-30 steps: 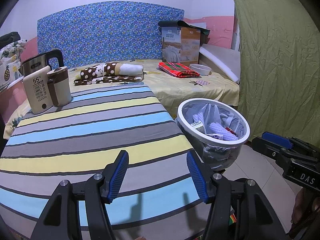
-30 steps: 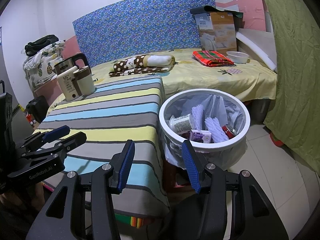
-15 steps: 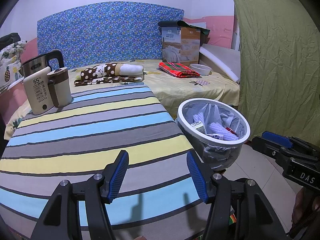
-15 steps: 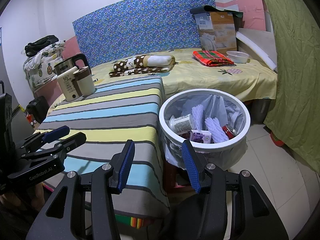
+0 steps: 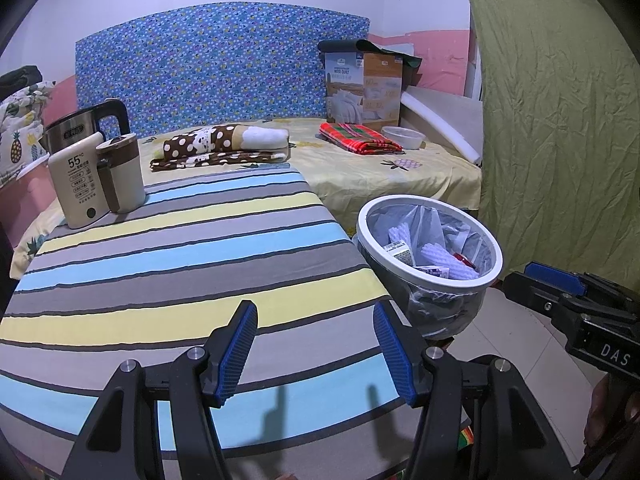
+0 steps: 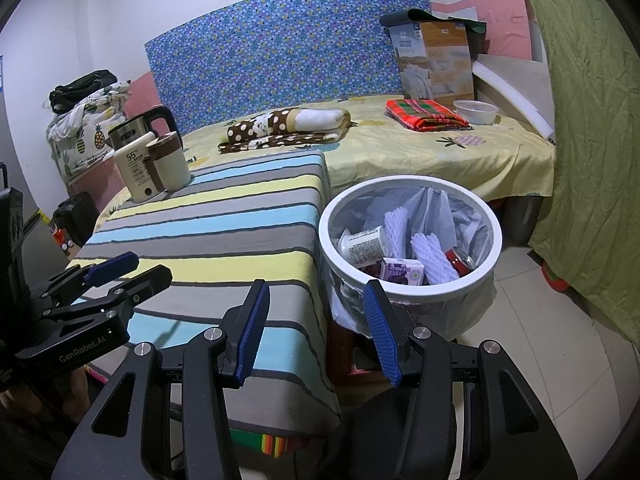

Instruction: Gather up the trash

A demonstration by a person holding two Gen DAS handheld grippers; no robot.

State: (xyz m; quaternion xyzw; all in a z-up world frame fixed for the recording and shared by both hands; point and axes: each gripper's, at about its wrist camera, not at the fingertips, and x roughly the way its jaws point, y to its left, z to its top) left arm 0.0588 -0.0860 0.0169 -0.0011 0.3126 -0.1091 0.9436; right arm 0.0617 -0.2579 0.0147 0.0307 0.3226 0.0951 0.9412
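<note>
A white-rimmed trash bin with a plastic liner stands on the floor beside the striped table. It holds a white cup, white foam nets, a purple carton and a red item. The bin also shows in the left wrist view. My left gripper is open and empty over the table's near edge. My right gripper is open and empty, low between the table corner and the bin.
A kettle, a cream warmer and a mug stand at the table's far left. Behind is a bed with folded cloths, a bowl and a box. A green curtain hangs on the right.
</note>
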